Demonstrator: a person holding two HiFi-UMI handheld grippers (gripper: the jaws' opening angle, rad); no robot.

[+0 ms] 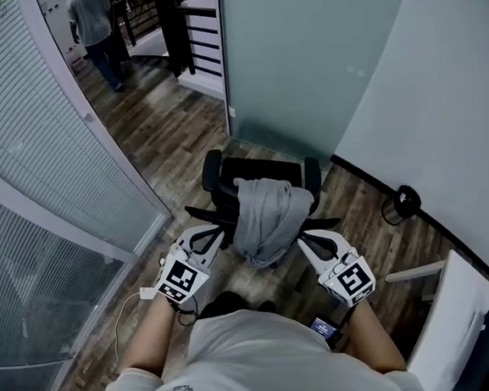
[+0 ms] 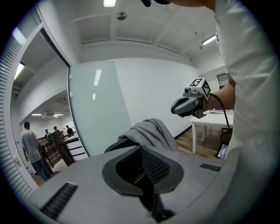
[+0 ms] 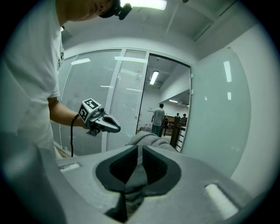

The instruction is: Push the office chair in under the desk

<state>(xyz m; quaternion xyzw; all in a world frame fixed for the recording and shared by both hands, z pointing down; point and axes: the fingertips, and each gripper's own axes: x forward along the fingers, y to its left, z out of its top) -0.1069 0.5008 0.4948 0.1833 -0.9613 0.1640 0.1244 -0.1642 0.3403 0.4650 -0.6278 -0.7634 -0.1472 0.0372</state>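
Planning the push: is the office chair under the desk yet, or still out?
Out. The office chair stands on open wood floor; the white desk sits apart, to its right.

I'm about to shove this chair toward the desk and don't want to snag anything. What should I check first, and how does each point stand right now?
1. Chair within reach: ok. The office chair stands directly ahead, and both grippers flank its back.
2. Left gripper ready to push: ok. Its jaws are shut with nothing between them.
3. Right gripper clear of cloth: cannot tell. Its jaws are slightly apart and the grey garment shows in the gap.
4. Garment secure: probably not ok. It hangs loosely over the backrest and may slip.
5. Chair lined up with desk: not ok. The white desk is off to the right, and the chair is not under it.
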